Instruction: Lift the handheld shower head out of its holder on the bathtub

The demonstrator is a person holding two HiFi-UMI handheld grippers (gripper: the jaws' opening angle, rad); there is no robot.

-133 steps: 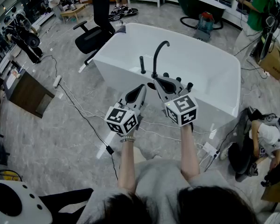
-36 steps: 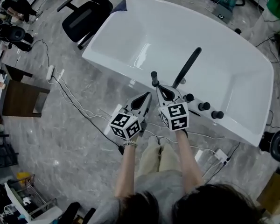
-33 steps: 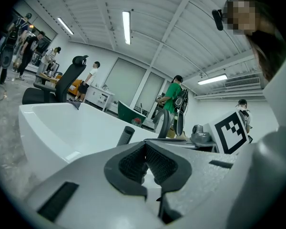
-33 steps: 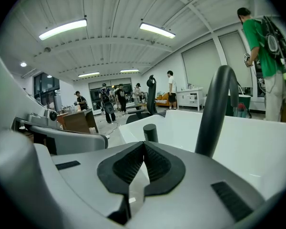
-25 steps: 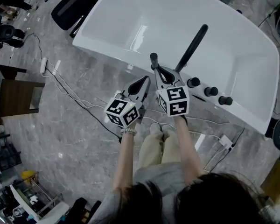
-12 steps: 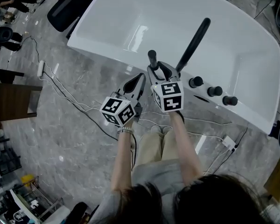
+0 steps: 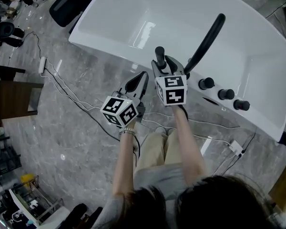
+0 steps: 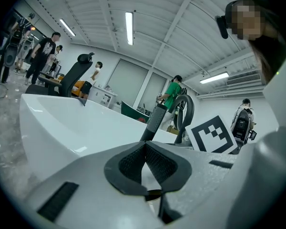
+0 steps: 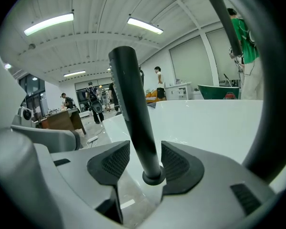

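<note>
Nothing is lifted yet: the slim black handheld shower head (image 9: 133, 113) stands in its round black holder (image 9: 153, 178) on the white bathtub (image 7: 109, 51) rim, ungripped between the right gripper (image 9: 139, 161)'s jaws, which have just been opening wide, while the left gripper (image 8: 144, 149)'s jaws sit together, empty.

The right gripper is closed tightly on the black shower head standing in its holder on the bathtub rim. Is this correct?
No: the right gripper is open. In the right gripper view its jaws, which have just been opening, stand either side of the shower head without pressing it. It stands in its holder on the bathtub rim.
</note>
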